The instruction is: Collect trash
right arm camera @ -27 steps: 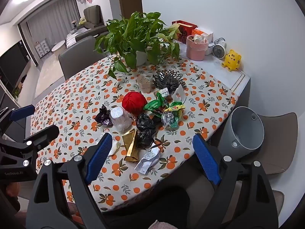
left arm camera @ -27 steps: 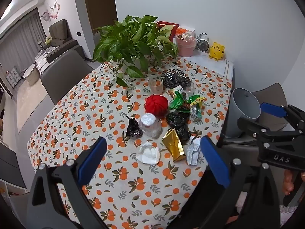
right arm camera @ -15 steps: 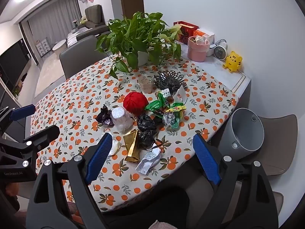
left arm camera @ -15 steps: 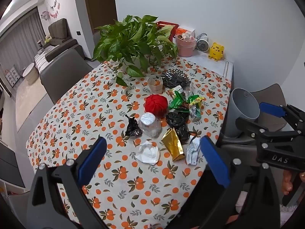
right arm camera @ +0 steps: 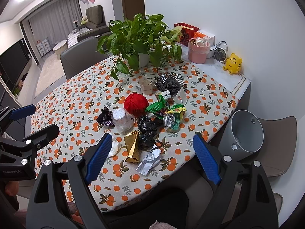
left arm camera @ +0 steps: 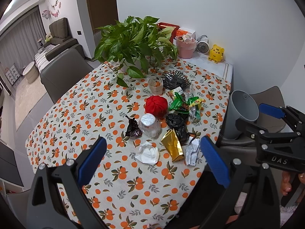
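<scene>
White wall (left arm camera: 209,9), grey chairs (left arm camera: 63,72), curtained lounge.

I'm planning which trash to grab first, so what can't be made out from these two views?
- Gray bin: its bottom is hidden by its own wall in both views.
- Crumpled white tissue: partly covered by the right gripper finger in the right wrist view.
- Green wrappers: print too small to read.
</scene>
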The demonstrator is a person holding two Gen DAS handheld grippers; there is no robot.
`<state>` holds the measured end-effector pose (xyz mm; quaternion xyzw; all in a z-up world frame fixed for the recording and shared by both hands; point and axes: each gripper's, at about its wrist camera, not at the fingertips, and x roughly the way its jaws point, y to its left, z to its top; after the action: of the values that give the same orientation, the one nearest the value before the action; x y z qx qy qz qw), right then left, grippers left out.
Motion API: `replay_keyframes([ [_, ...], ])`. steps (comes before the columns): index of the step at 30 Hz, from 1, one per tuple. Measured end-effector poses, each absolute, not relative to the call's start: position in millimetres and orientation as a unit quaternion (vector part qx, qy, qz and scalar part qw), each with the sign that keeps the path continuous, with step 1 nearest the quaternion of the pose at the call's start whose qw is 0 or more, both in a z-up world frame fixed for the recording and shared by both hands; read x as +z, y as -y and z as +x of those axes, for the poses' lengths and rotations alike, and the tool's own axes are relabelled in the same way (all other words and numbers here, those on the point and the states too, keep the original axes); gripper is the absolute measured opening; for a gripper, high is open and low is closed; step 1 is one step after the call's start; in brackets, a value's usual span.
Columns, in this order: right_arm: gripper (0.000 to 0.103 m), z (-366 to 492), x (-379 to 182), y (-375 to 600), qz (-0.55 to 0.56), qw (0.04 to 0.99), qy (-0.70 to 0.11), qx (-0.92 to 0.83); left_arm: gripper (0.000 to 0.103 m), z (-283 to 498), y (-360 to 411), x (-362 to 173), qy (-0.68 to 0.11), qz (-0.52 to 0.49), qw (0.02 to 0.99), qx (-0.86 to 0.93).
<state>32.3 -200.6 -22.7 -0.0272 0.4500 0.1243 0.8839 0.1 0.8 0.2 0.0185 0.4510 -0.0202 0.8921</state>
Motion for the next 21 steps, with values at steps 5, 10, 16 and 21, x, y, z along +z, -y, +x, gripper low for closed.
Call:
replay_keyframes([
  [5, 0.084, 32.0, -19.2, 199.8, -0.028, 0.886, -0.446, 0.125, 0.098, -0.1, -0.5, 0.3, -0.449, 0.019, 0.893, -0.021],
  [10, 0.083, 34.1, -20.5, 199.4, -0.029, 0.886, -0.446, 0.125, 0.098, 2.4, 7.6, 3.6, -0.446, 0.024, 0.894, -0.02],
  [16, 0.084, 31.5, -17.3, 199.8, -0.029, 0.887, -0.444, 0.124, 0.098, 0.6, 4.3, 8.9, -0.446, 0.022, 0.894, -0.02],
  [21, 0.084, 31.3, -16.6, 199.5, -0.03, 0.887, -0.443, 0.125, 0.098, 0.0, 2.5, 8.1, -0.446, 0.021, 0.895, -0.021],
])
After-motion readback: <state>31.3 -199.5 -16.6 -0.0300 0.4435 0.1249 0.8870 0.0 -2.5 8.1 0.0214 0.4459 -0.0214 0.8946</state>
